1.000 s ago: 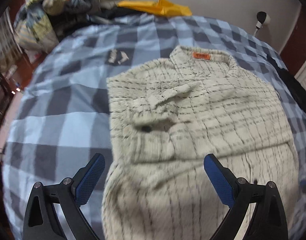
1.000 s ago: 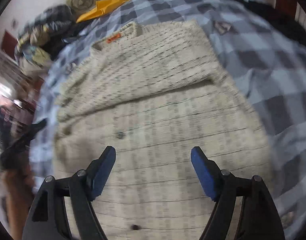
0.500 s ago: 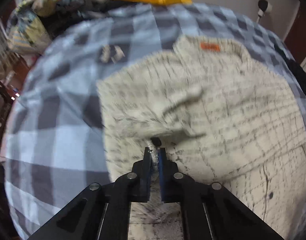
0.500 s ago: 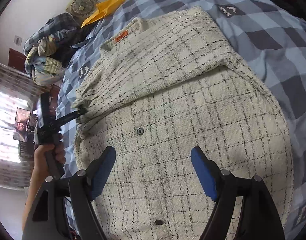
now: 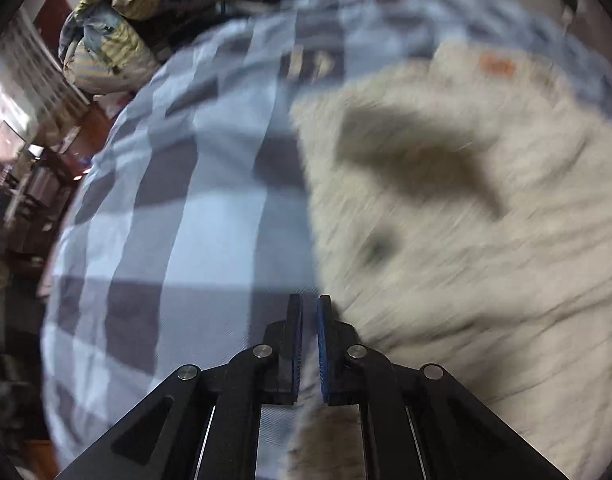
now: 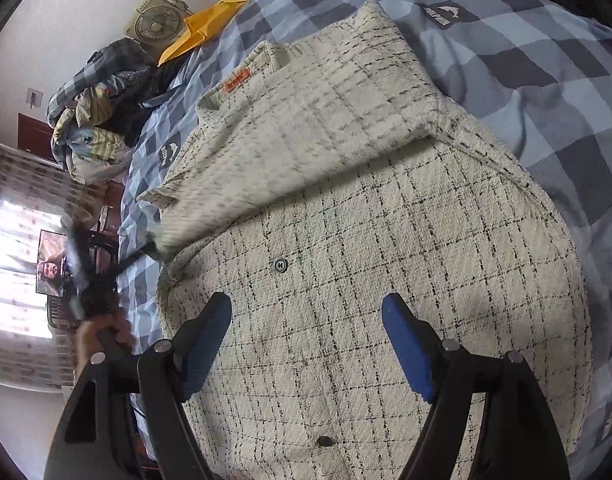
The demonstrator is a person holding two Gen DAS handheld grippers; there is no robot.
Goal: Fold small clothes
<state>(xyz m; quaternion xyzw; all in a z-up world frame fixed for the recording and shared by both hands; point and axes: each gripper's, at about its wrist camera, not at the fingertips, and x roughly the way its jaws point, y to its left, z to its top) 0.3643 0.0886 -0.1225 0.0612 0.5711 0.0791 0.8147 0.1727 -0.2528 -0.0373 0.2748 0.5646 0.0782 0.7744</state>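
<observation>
A cream tweed jacket [image 6: 366, 240] with thin black checks, dark buttons and an orange neck label [image 6: 237, 80] lies on a blue checked bedspread [image 6: 546, 80]. Its sleeves are folded across the body. My left gripper [image 5: 309, 320] is shut on the jacket's left edge [image 5: 446, 240], which is blurred; it also shows in the right wrist view [image 6: 153, 246], pinching a sleeve fold. My right gripper [image 6: 306, 344] is open and empty above the jacket's lower front.
A pile of clothes [image 6: 93, 120] sits at the bed's far left corner, with a yellow envelope [image 6: 209, 24] and a fan [image 6: 157, 24] behind it. A dark garment lies at the far right edge. A bright window [image 6: 9, 264] is to the left.
My left gripper closed on the jacket's left part half a second ago and has since pulled it sideways to the left. My right gripper stays open over the jacket.
</observation>
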